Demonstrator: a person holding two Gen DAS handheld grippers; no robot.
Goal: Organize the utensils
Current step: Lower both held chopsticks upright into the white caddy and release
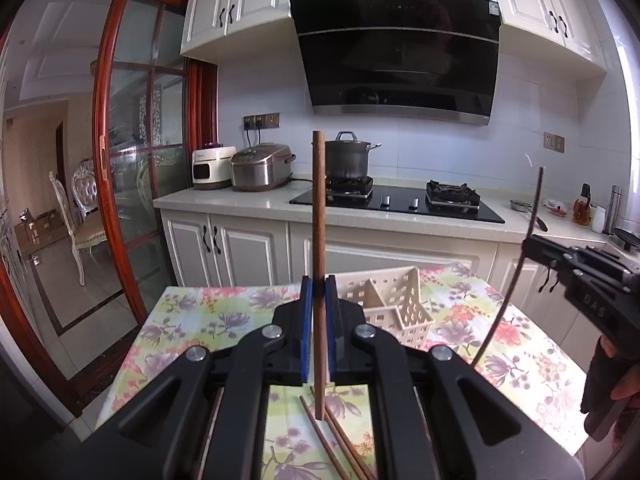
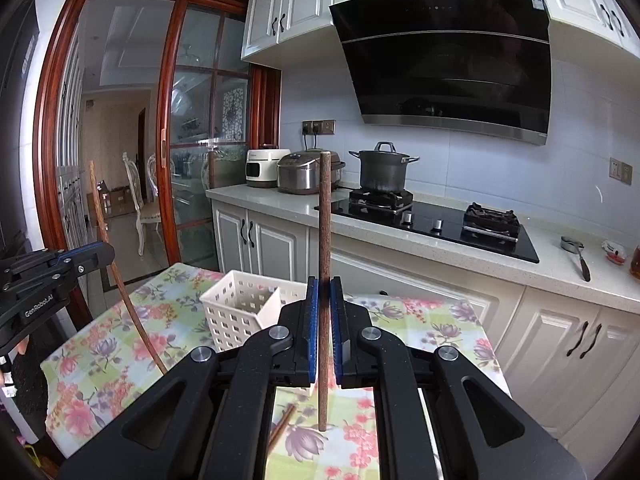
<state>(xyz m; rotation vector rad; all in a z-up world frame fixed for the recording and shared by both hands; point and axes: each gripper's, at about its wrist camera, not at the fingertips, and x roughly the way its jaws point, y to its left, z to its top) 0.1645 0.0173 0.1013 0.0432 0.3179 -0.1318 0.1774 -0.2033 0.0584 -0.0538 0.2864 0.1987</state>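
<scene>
Chopstick [image 1: 319, 240] upright between clamped jaws

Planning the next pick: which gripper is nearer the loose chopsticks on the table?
Left. The left gripper hangs directly over the loose chopsticks; the right gripper sits off to their right, with only their ends showing below its left finger.

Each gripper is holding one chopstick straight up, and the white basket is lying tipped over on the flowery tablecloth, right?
Not quite. The white basket stands upright on the flowery tablecloth, open side up; the right wrist view shows this. The rest holds: the left gripper grips one chopstick upright, and the right gripper grips another chopstick upright.
</scene>
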